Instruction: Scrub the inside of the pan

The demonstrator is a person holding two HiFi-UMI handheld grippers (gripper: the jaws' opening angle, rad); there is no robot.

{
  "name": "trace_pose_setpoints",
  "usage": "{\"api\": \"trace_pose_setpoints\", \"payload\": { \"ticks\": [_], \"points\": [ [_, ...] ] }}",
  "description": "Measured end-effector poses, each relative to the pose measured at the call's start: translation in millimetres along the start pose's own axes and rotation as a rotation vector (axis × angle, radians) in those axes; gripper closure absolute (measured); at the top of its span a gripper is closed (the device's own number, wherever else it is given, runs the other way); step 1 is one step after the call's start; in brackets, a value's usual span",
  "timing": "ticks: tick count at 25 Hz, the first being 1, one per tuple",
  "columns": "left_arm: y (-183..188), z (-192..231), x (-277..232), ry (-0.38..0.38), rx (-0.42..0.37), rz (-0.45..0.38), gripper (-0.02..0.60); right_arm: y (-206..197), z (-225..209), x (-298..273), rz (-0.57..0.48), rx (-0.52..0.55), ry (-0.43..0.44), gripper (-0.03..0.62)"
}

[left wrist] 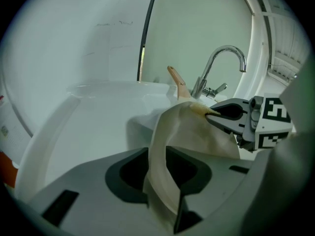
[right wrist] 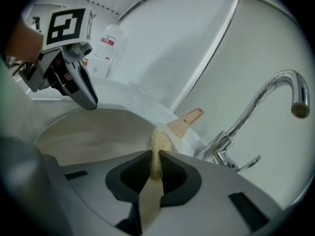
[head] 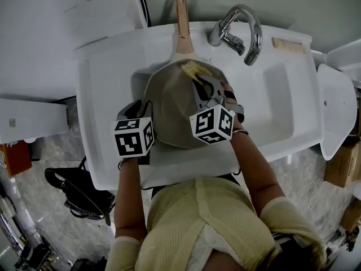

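The pan [head: 169, 109] looks matt and smooth, its handle [head: 181, 18] wood-like — sponge [head: 192, 68] rough — faucet [head: 255, 34] polished metal, sink [head: 273, 103] glossy.

Head cam steeply top-down, gripper cams low and close.
Gripper cams both face the tap [head: 257, 35]; all three share it and the pan [head: 169, 112].

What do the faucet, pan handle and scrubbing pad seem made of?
Faucet: polished chrome-like metal, with mirror glints. Pan handle: matte tan, probably wood or a wood-look finish. Scrubbing pad: yellow and coarse-grained, likely sponge or fibre.
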State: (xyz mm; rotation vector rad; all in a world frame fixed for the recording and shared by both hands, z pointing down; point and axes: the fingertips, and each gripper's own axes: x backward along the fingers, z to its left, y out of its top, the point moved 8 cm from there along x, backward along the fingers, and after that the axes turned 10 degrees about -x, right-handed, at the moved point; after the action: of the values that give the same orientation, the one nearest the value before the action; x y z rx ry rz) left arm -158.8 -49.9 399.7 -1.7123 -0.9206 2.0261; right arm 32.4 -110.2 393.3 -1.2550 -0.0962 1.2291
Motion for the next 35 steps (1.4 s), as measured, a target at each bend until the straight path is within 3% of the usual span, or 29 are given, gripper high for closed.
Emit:
{"api": "trace_pose_setpoints", "payload": {
  "ticks": [4, 13, 35],
  "points": [
    [-1, 2, -3, -0.011, 0.014, 0.009, 0.426, -4, 5, -12, 0.014, 0.051, -0.041, 0.540],
    [-3, 2, -6, -0.020, 0.004, 0.029, 0.437, -16, 17, -37, 0.104, 0.059, -0.015, 0.540],
    [-6, 8, -6, -0.009, -0.005, 0.052, 0.449, -29, 64, -56, 0.220, 0.087, 0.176, 0.540]
  ]
}}
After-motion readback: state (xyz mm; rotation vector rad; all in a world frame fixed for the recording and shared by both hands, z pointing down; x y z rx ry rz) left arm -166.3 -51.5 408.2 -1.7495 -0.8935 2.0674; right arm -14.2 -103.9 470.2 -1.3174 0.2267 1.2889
